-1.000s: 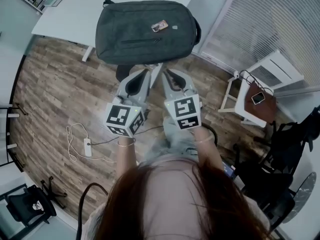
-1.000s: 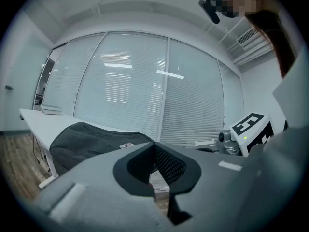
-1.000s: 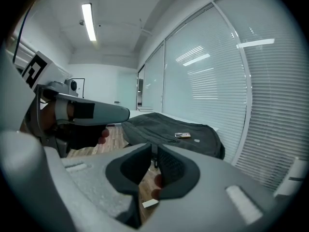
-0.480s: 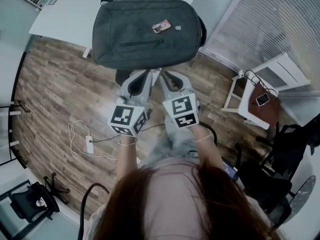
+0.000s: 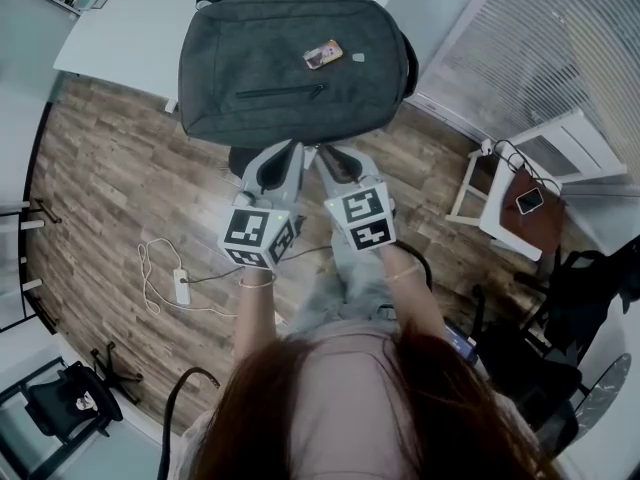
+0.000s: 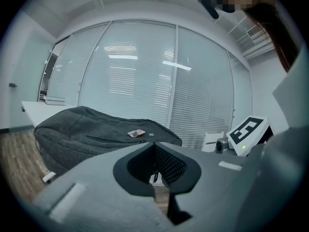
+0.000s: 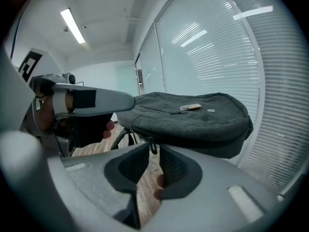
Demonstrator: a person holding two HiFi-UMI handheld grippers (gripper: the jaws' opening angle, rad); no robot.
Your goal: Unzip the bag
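Backpack (image 5: pixel 290 63) flat on white table (image 5: pixel 120 28), straight ahead of both grippers. Its long axis runs left-right across the head view and its near edge faces the person.

Left gripper (image 5: pixel 291 148): jaws closed together, nothing in them, tips near the bag's near edge.

Right gripper (image 5: pixel 326 154): jaws only a narrow slit apart, wood floor (image 5: pixel 110 178) showing through the gap, nothing pinched.

Key relation: in the right gripper view the zipper pull (image 7: pixel 150 146) hangs off the bag's near side, right in line with that slit, at the tips. Can't tell whether it is just inside them or just beyond. Right gripper looks the better placed to take the pull; the left would probably steady the bag.

Front pocket zipper (image 5: pixel 282 92) sits further up the top face, with a small tag (image 5: pixel 322 55) above it.

Nothing blocks the approach. White chair (image 5: pixel 500 223) with phone (image 5: pixel 529 201) well off to the right. Power strip (image 5: pixel 181 288) on the floor, far left.
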